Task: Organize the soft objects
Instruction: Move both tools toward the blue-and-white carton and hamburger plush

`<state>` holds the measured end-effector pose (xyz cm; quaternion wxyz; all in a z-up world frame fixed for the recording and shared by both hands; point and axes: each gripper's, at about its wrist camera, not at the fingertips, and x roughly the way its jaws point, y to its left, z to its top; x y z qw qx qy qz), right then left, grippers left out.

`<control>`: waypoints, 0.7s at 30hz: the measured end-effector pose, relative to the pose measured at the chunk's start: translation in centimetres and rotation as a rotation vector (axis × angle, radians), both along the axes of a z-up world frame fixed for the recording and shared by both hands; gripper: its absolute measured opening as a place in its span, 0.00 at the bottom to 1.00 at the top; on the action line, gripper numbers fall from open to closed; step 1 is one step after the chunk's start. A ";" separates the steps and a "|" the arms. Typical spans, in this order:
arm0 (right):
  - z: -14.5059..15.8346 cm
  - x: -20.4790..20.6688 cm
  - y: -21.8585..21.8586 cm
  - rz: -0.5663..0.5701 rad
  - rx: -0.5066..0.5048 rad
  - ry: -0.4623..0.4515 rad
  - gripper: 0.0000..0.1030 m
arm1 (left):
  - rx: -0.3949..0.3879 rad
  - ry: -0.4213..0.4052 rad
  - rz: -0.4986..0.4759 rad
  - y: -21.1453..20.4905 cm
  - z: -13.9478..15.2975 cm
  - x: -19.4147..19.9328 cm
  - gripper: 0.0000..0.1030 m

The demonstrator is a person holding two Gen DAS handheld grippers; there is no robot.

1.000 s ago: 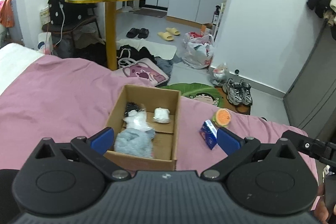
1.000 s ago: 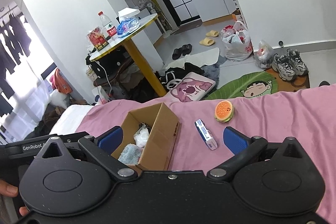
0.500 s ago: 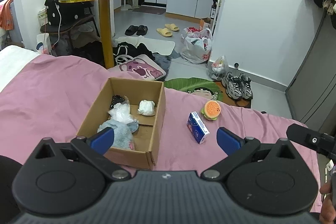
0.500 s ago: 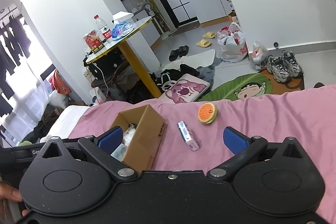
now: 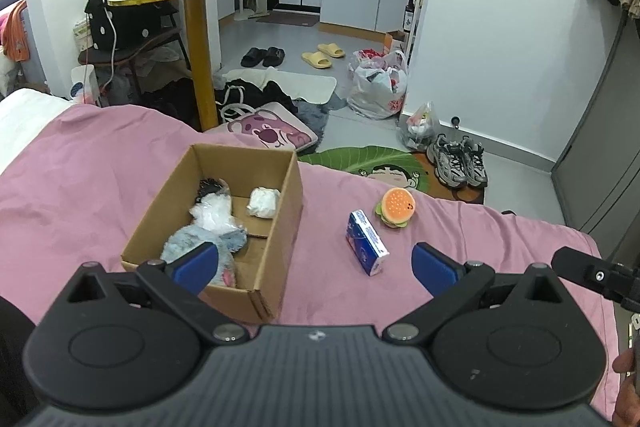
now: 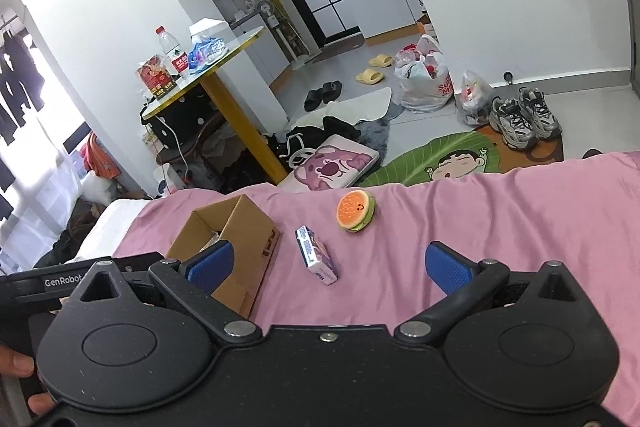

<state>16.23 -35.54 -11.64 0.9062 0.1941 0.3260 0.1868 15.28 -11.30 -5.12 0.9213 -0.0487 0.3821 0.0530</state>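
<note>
Two views inspected, left wrist first. I find my left gripper [image 5: 315, 265] released, its blue pads spread wide with nothing between them, held above the pink bed [image 5: 80, 195]. A cardboard box [image 5: 288, 199] sits open on the bed ahead and to the left. Inside it I note a grey plush [image 5: 224, 241] at the near end, a crumpled white plastic bag [image 5: 212, 213] behind it, a dark item [image 5: 210, 185] at the far corner that I cannot identify, and a small white bundle [image 5: 263, 202] against the right wall. To the right of the box, apart from it, a blue tissue pack [image 5: 366, 242] lies on the bed. A burger toy [image 5: 394, 207] rests just beyond the pack, near but not touching. Part of the other gripper's black body shows at the right edge.

Right wrist view. My right gripper [image 6: 328, 265] is likewise released, pads wide apart and holding nothing, above the bed [image 6: 500, 211]. The cardboard box [image 6: 244, 227] appears at left, its contents mostly hidden by its wall and my left pad. The tissue pack [image 6: 316, 255] lies just right of the box, clear of it. The burger toy [image 6: 356, 210] stands on its edge farther back. On the floor beyond the bed stands a yellow-legged table, its tabletop [image 6: 236, 45] carrying a water bottle [image 6: 170, 49].
</note>
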 end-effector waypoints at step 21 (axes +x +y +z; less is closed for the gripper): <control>-6.0 7.3 -1.1 -0.051 0.124 0.084 0.88 | -0.040 0.088 -0.050 -3.9 -6.0 6.8 0.56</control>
